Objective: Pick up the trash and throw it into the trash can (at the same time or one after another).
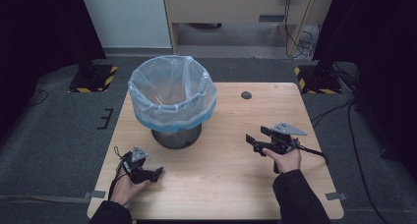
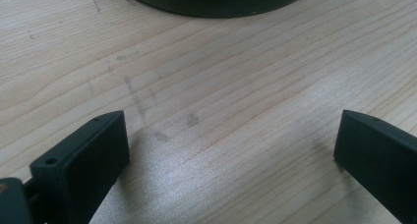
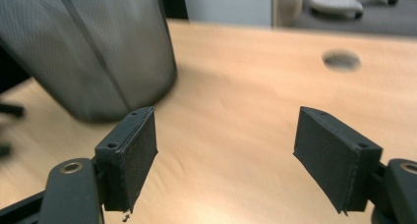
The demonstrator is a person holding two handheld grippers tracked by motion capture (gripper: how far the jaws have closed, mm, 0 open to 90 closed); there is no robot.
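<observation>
Both grippers released, empty: left gripper [image 1: 156,173] low on worktop [image 1: 231,194], right gripper [image 1: 254,141] right of bin [image 1: 174,130]. Risk: a careless jaw snags liner [image 1: 172,94], tips bin.

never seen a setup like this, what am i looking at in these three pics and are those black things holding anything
There is no robot here: a person holds a hand tool with two black jaws in each hand. The high view looks down on a wooden table, with the left gripper and right gripper on either side. The other two pictures come from cameras riding on each gripper, looking out between its jaws. On the table stands a mesh bin lined with a plastic bag. Both grippers are open and hold nothing.
</observation>
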